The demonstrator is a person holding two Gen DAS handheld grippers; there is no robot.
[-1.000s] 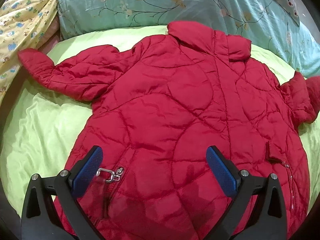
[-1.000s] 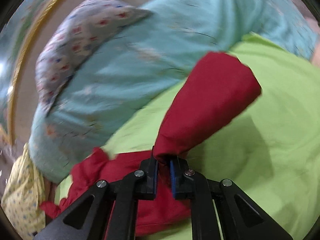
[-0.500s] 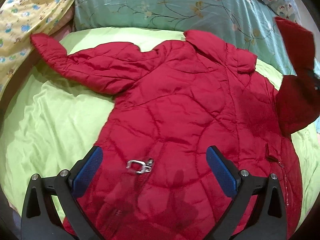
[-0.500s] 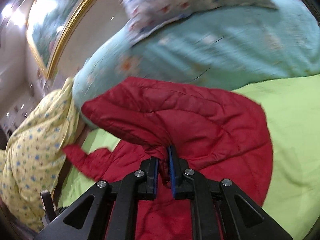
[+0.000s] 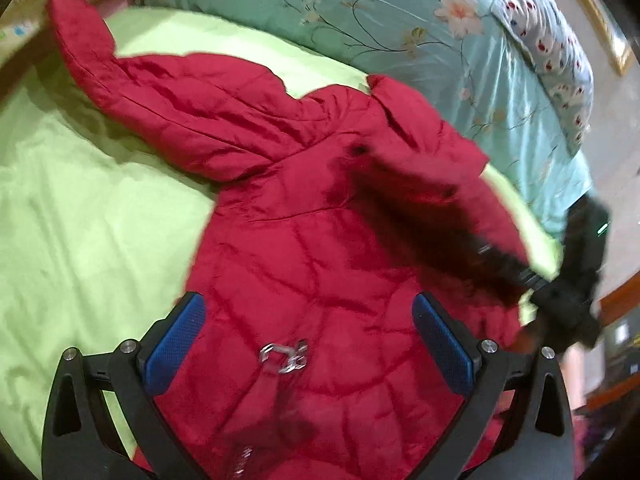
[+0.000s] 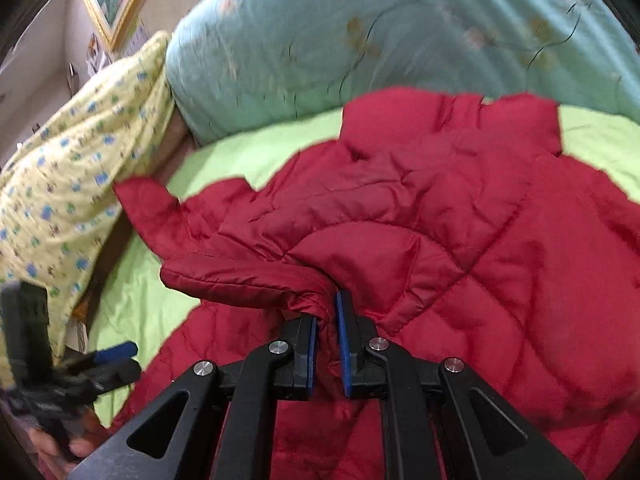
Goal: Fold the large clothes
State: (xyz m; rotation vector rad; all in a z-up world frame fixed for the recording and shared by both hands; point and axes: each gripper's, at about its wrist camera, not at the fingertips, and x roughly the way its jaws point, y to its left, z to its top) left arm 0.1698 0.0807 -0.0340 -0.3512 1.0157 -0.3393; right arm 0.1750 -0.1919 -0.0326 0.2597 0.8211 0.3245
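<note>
A red quilted jacket [image 5: 304, 248] lies spread across a lime-green sheet [image 5: 80, 216], its puffy shell stitched in curved and crossing seams that catch a slight sheen. One sleeve [image 5: 168, 108] stretches flat toward the far corner of the bed, tapering to a rounded cuff. The other sleeve [image 6: 256, 276] is folded across the chest, its cuff bunched and pinched between the blue-padded fingers of the right gripper [image 6: 327, 344], which are drawn close together on the fabric. The collar [image 6: 452, 120] stands rumpled near the head of the bed.

The left gripper [image 5: 308, 340] hovers above the lower front of the jacket, its ribbed blue pads [image 5: 176, 344] spread wide with nothing between them. Between them a small silver zipper pull [image 5: 284, 356] glints on the cloth, blurred.

In the left wrist view the folded sleeve and the right gripper show only as a dark smear at the right edge. The jacket's hem is cut off behind the gripper frames in both views.

Behind the jacket sits a bulky teal quilt [image 5: 400, 28] printed with pale flowers and thin vines, satin-smooth. A white pillow [image 5: 548, 40] with small red and blue motifs rests on it. A yellow cloth [image 6: 68, 168] dotted with blue and green hangs at the bed's side. A gilt frame [image 6: 116, 12] hangs on the wall. No lettering is readable.
</note>
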